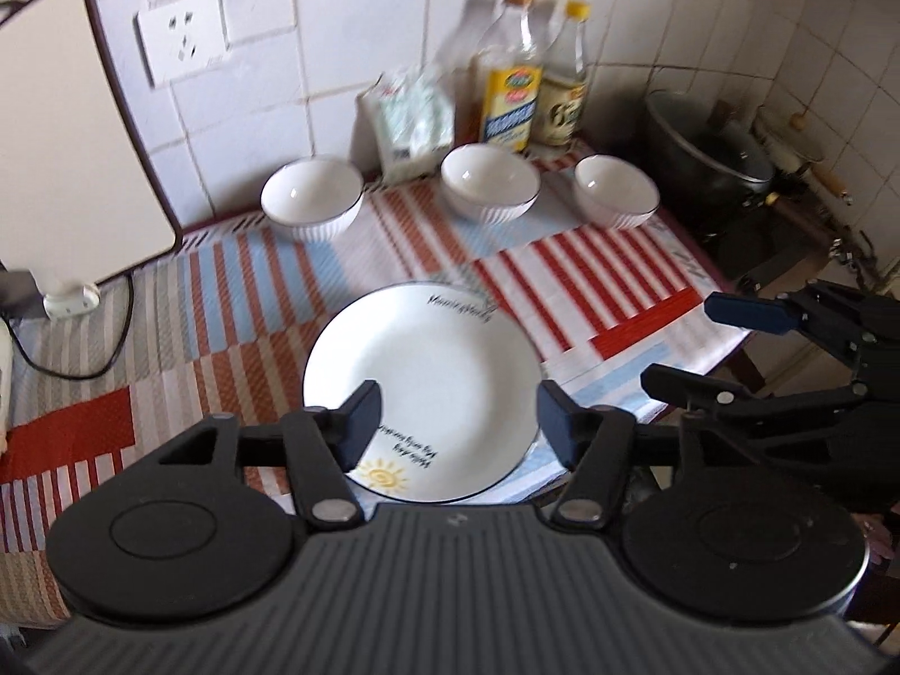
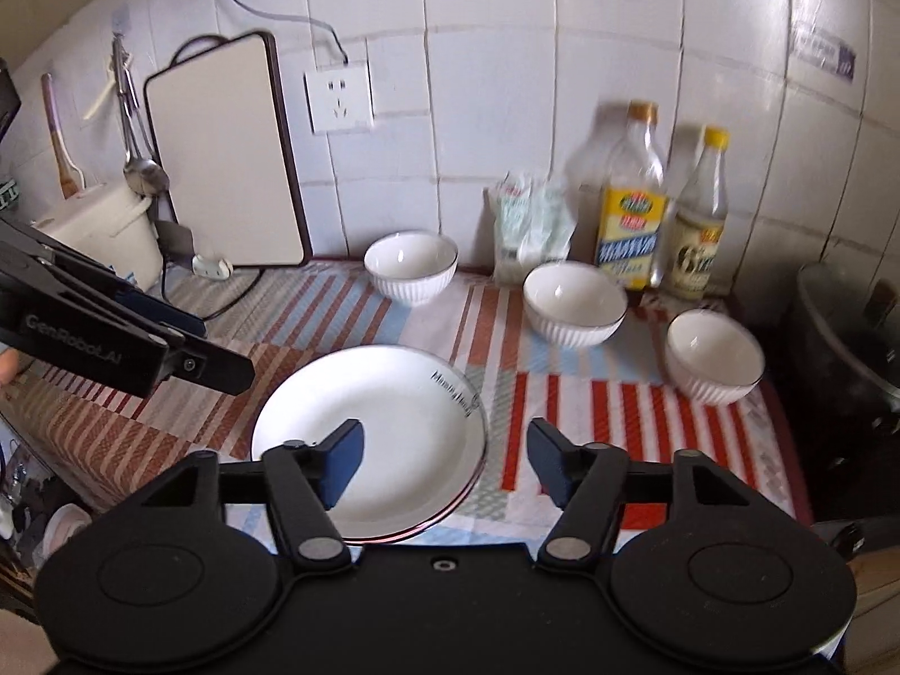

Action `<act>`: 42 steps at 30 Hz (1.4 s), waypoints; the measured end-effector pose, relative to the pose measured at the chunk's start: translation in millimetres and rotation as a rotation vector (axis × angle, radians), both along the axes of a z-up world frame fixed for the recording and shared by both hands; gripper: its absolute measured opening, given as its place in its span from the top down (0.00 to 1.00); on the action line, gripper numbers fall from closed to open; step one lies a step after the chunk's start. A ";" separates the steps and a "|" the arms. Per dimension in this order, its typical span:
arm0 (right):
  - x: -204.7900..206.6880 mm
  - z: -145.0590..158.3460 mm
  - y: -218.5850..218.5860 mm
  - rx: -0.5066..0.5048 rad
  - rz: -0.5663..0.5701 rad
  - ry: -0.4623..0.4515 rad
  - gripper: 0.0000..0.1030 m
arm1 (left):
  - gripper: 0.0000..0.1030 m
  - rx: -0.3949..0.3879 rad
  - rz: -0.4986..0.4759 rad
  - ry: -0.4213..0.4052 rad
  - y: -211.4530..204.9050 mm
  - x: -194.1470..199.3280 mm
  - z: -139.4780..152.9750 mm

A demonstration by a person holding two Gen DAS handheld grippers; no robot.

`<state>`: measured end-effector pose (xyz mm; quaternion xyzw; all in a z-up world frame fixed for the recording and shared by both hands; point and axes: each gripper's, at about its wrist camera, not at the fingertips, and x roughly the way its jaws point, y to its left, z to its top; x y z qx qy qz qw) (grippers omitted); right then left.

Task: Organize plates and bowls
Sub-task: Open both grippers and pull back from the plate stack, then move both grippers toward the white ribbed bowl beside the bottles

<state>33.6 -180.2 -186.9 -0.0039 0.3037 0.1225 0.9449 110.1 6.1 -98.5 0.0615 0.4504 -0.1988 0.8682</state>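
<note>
Three white ribbed ceramic bowls with thin dark rims, the left bowl, the middle bowl and the right bowl, stand apart in a loose row near the tiled wall on a tabletop covered in a red, blue and white striped cloth. Nearer the cameras lies a round white plate with a dark rim, black lettering and a small yellow sun; a second rim shows beneath it in the right wrist view. Above it the left gripper and right gripper hover with jaws wide, holding nothing.
</note>
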 end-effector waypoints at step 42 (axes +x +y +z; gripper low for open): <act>46.1 1.7 -91.8 0.015 -0.273 -0.156 0.08 | 0.07 -0.178 -0.147 -0.092 -96.5 92.4 13.7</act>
